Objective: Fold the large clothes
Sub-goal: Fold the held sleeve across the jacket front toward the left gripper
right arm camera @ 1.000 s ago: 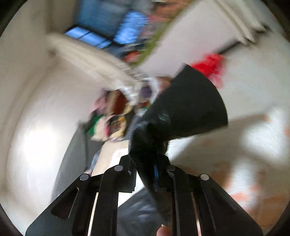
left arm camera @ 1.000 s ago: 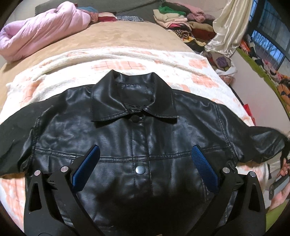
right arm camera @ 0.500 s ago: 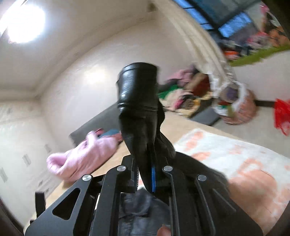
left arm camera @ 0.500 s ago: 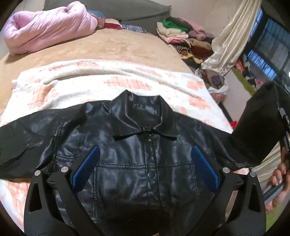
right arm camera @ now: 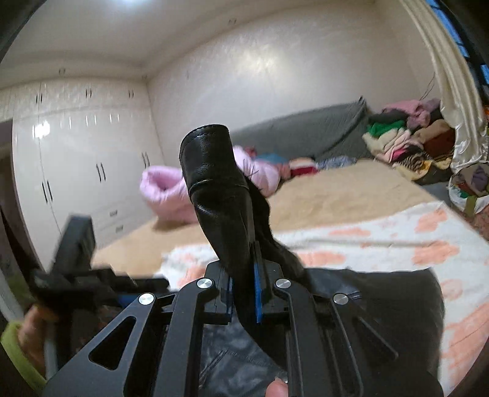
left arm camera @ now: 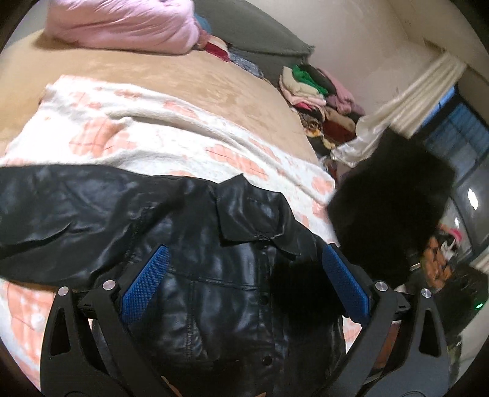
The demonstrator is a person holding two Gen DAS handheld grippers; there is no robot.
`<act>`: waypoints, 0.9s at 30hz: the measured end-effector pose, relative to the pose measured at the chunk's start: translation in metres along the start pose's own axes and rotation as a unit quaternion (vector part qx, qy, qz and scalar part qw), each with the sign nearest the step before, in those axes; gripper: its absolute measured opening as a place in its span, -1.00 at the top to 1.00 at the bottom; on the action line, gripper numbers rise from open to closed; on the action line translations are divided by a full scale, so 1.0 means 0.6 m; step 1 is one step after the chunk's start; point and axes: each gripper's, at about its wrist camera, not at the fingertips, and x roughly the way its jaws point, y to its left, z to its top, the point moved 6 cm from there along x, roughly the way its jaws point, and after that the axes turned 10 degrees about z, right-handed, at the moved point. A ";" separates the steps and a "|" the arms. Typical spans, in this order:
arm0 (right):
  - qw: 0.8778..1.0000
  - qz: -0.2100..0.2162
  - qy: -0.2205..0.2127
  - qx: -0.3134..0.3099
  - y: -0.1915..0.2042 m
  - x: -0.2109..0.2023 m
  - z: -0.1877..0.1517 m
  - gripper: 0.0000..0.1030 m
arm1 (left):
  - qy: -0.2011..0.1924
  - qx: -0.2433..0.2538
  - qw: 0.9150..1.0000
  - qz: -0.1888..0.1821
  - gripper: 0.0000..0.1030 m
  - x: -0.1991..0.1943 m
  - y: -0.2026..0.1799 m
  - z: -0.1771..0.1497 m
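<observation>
**Black leather jacket, one sleeve raised**

Your right gripper (right arm camera: 243,297) pinches the sleeve cuff (right arm camera: 211,165), which blocks part of its view. Your left gripper (left arm camera: 244,287), jaws spread and empty, hovers over the black leather jacket (left arm camera: 189,244) on the patterned blanket (left arm camera: 146,134). The raised sleeve is blurred. Pink quilt (left arm camera: 122,24) behind; clothes pile (left arm camera: 318,91) right.

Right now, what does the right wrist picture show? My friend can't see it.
The right tool is shut on a black jacket sleeve, holding it up over a bed with a peach-patterned blanket. A pink puffy coat and a white wardrobe sit behind.
</observation>
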 end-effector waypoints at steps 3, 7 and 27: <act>0.999 -0.002 0.033 -0.010 0.028 0.047 -0.037 0.82 | 0.002 -0.029 0.999 -0.025 -0.83 -0.006 0.028 -0.005; 0.996 -0.015 0.082 -0.020 0.037 0.094 -0.096 0.77 | -0.019 -0.023 0.998 -0.055 -0.83 -0.021 0.039 -0.009; 0.971 0.035 0.232 -0.049 0.054 0.104 -0.246 -0.84 | 0.096 -0.083 0.991 -0.053 -0.83 0.069 0.110 -0.096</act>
